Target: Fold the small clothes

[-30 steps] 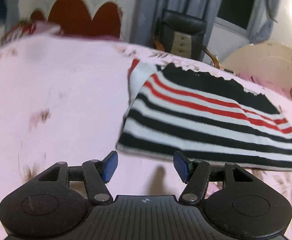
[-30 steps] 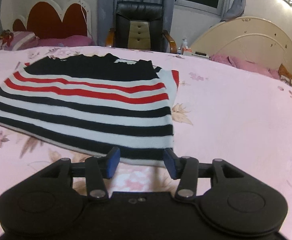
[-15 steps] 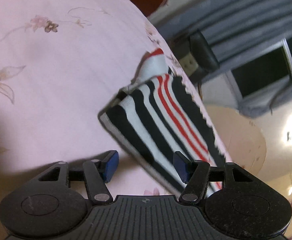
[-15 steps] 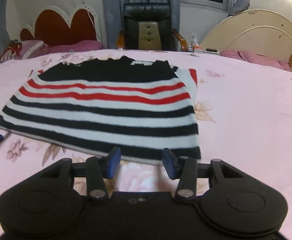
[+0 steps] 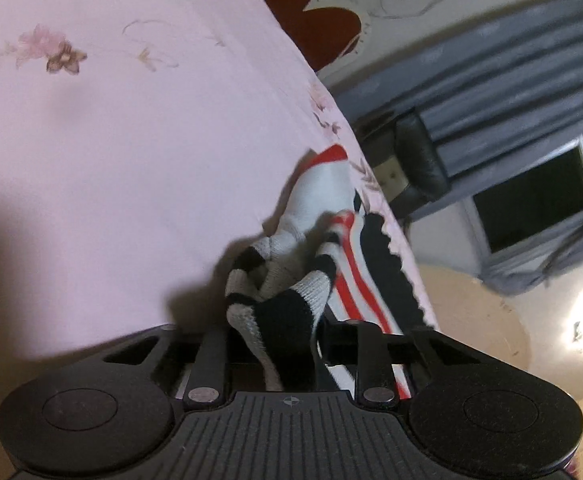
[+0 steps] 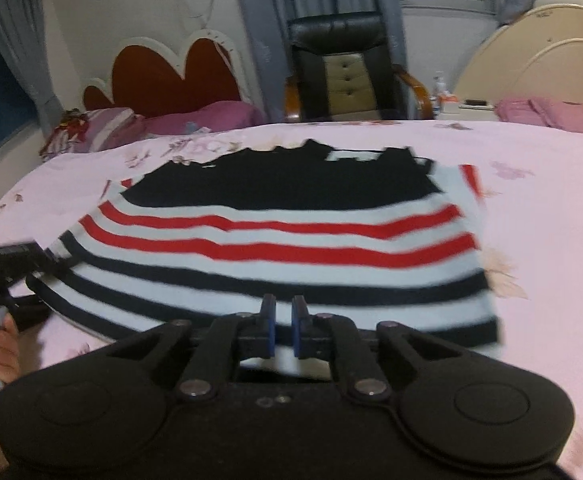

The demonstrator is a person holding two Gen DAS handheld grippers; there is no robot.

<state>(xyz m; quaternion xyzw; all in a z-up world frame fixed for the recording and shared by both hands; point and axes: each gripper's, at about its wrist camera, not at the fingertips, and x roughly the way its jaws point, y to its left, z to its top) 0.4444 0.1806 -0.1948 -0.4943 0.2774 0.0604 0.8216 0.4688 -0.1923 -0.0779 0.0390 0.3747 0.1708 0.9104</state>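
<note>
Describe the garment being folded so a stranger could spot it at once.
Start at the wide pink flowered bed. In its middle lies a flat knitted sweater. Nothing else there is striped: black at the top, then red and white bands, then black and white ones down to the near hem.

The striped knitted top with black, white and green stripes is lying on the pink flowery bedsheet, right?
Not green. The right wrist view shows the striped knitted top has black, white and red stripes. It does lie on the pink flowery bedsheet.
</note>
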